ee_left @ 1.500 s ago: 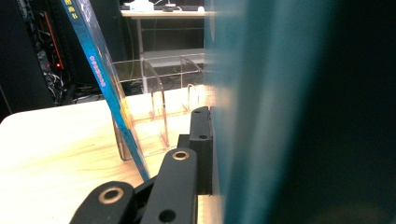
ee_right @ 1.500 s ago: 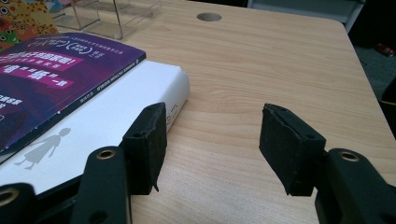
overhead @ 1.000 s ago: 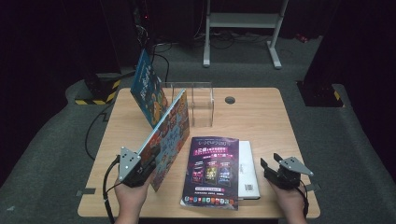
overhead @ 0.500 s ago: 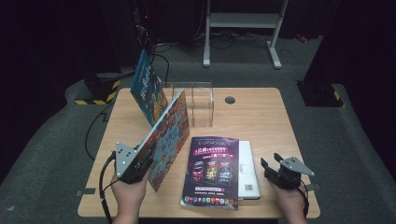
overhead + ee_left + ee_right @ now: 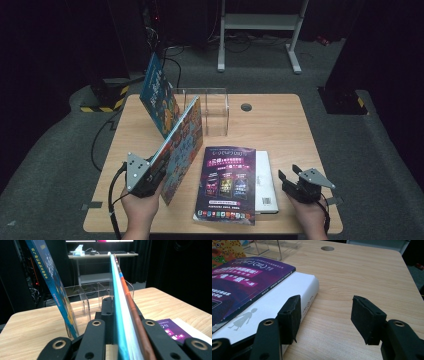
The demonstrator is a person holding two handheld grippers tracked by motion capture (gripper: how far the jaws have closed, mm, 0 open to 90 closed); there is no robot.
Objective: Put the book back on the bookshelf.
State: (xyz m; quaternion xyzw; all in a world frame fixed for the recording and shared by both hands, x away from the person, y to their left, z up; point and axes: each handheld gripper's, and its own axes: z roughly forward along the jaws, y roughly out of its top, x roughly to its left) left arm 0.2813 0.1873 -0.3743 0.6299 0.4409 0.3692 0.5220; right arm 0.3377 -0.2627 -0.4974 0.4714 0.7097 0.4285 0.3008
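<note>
My left gripper (image 5: 157, 170) is clamped on the near edge of a colourful picture book (image 5: 182, 142). Its jaws have just been closing, and in the left gripper view the book's (image 5: 120, 315) thin edge runs straight up between them toward 12 o'clock, pinched on both sides. The book stands on its edge, tilted, its lower corner at the table (image 5: 280, 120) and its far end rising toward 1 o'clock from my left hand (image 5: 140, 210).

At 11 o'clock from that book, a second blue book (image 5: 159, 97) leans in the left end of a clear plastic rack (image 5: 216, 111) at the far middle of the table. In the left gripper view this blue book (image 5: 53, 287) slants at 10 o'clock, with the rack (image 5: 87, 296) behind it.

At 3 o'clock from the held book, a purple magazine (image 5: 227, 182) lies flat, partly covering a white book (image 5: 265, 182).

My right gripper (image 5: 292, 182) rests near the table's near right corner, at 3 o'clock from the white book. Its jaws stand apart with nothing between them; in the right gripper view the gripper (image 5: 325, 317) frames bare wood, one pad just beside the white book's (image 5: 284, 296) spine. The magazine (image 5: 244, 282) lies on top at 10 o'clock. A round cable hole (image 5: 327, 248) sits at 12 o'clock.
</note>
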